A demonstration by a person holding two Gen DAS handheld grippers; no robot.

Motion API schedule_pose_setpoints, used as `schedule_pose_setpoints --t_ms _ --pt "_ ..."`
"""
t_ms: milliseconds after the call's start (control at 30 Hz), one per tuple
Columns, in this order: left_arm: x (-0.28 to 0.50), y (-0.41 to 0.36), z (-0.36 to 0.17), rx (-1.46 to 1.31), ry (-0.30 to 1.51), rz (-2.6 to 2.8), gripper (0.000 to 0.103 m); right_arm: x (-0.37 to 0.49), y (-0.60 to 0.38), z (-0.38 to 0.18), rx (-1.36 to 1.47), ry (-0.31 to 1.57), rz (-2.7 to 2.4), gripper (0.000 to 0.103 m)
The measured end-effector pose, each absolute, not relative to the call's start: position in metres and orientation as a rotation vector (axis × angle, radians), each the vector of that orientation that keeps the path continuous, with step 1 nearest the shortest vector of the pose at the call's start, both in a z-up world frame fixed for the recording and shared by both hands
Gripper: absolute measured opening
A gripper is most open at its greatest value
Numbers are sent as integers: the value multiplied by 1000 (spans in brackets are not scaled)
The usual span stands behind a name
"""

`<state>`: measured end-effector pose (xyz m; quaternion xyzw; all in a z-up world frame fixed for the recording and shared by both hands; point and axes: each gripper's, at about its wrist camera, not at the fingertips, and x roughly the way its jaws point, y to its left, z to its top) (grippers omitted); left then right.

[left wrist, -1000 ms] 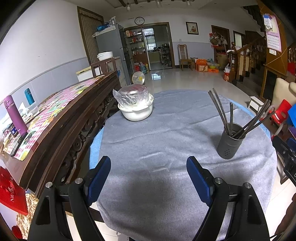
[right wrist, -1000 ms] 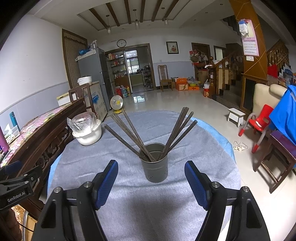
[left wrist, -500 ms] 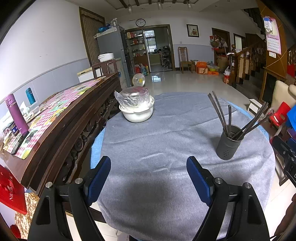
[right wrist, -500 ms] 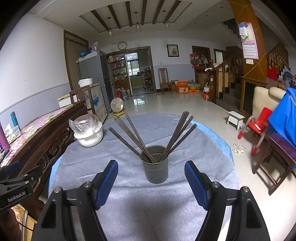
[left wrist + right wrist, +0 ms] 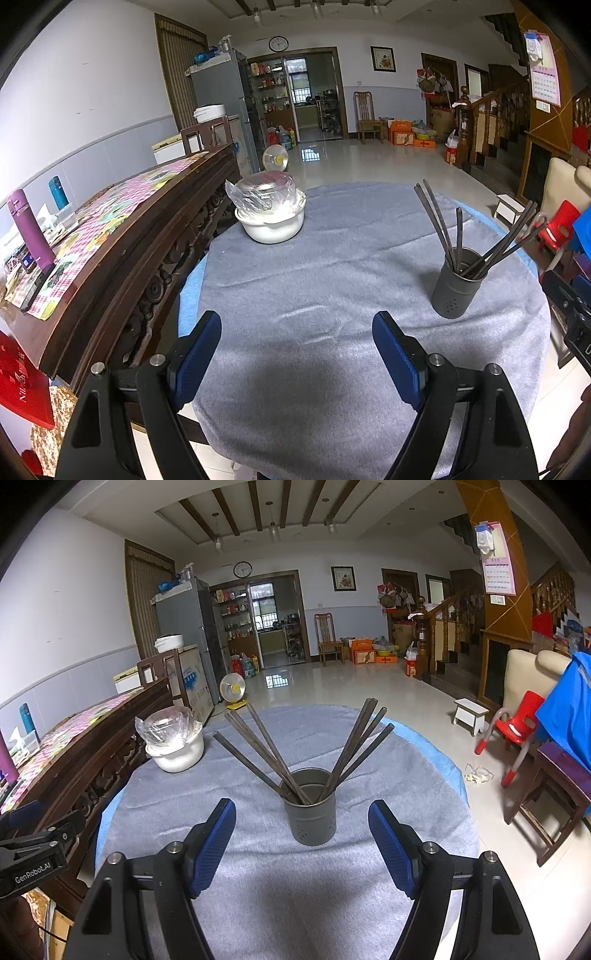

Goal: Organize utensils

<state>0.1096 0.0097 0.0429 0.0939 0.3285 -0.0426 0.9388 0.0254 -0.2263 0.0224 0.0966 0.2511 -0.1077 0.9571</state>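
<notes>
At centre frame of my right wrist view, the chopsticks (image 5: 295, 753) stand gathered in the grey holder (image 5: 312, 812) on the tablecloth (image 5: 258, 886), my right claw (image 5: 301, 834) and left claw (image 5: 295, 354) both released and empty, the tidying seemingly done.

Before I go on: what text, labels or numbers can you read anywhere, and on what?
"GenRobot.AI": on the left gripper, seen from the right wrist.
"Nilrch...", partly legible: on the red box.
Wall calendar, wall clock, blue carton print: too small to read.
</notes>
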Motion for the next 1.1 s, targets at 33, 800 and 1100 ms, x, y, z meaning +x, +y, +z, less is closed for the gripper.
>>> schedule_pose_setpoints --t_ms 33,800,1100 --pt "111 9 43 193 672 -86 84 27 -228 22 199 508 -221 78" --pt "111 -12 46 211 669 -114 84 28 -246 16 231 504 -231 78" --pt "137 1 23 107 785 -151 84 38 -253 -3 247 575 -222 78"
